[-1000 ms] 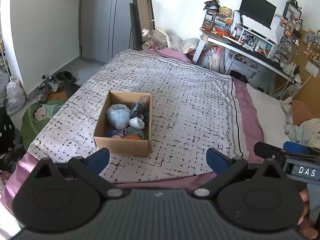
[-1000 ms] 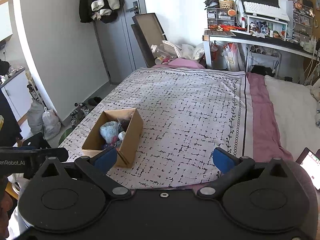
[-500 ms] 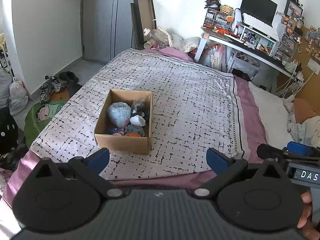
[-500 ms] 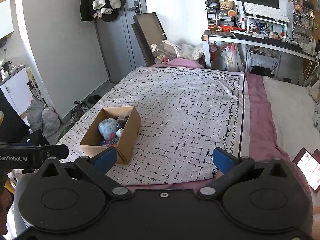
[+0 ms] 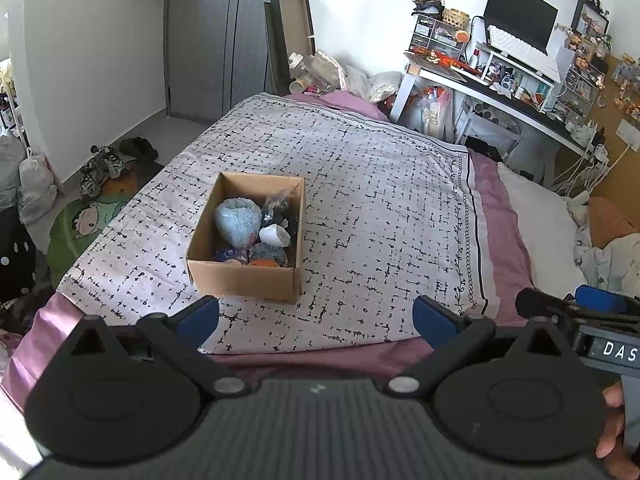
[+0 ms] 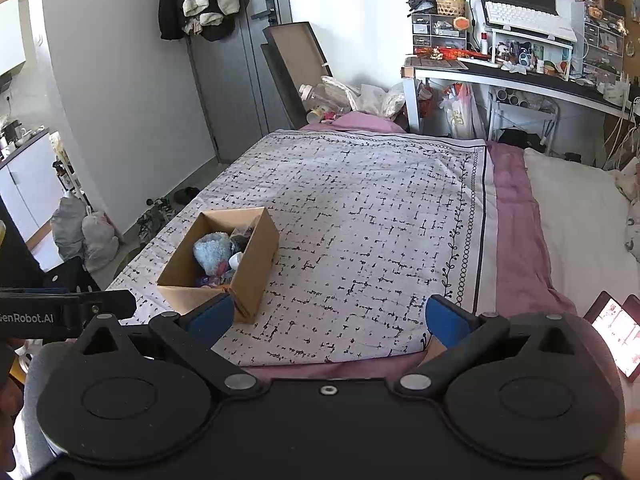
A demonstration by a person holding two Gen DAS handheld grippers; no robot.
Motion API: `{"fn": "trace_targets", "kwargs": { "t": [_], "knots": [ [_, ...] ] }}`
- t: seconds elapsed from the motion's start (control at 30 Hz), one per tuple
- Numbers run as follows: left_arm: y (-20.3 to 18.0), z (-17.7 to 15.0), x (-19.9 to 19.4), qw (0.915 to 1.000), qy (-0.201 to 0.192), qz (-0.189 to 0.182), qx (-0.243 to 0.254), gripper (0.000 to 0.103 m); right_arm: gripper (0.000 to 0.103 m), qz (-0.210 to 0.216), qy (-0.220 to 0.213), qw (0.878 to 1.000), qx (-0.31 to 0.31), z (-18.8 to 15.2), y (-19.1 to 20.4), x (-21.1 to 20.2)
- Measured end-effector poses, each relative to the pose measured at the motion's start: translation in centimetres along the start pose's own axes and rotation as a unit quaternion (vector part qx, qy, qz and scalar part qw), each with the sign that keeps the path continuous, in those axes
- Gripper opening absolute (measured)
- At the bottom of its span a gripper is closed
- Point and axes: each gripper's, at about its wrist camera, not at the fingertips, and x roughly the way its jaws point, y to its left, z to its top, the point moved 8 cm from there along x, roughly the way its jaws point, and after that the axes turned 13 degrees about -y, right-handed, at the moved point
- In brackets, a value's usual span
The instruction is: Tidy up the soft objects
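An open cardboard box [image 5: 240, 278] sits on the patterned bedspread [image 5: 360, 184] near the bed's foot. Inside lie several soft toys: a fluffy pale-blue one [image 5: 236, 220], a white piece [image 5: 274, 235] and darker ones. The right wrist view shows the same box [image 6: 256, 264] with the blue toy [image 6: 210, 250]. My left gripper [image 5: 316, 316] hangs open short of the bed's near edge, with the box just beyond its left finger. My right gripper [image 6: 328, 316] is also open and holds nothing, with the box at its left fingertip.
A cluttered desk [image 5: 520, 92] with a monitor stands at the back right. Shoes [image 5: 100, 164] and a green mat [image 5: 80, 224] lie on the floor to the left. Pillows [image 6: 580, 216] lie at the right. A lit phone [image 6: 616, 332] rests near my right gripper.
Both grippers have drawn back slightly from the bed, so the box sits a little farther away. Their jaws stay wide apart. The box and toys have not moved.
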Motion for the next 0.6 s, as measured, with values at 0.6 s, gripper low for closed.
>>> {"fn": "trace_targets", "kwargs": {
  "t": [0.6],
  "knots": [
    [-0.44, -0.29, -0.03, 0.9999, -0.008, -0.010, -0.004, 0.102, 0.103, -0.007, 0.003, 1.000, 0.001, -0.20, -0.06, 0.32]
  ]
}}
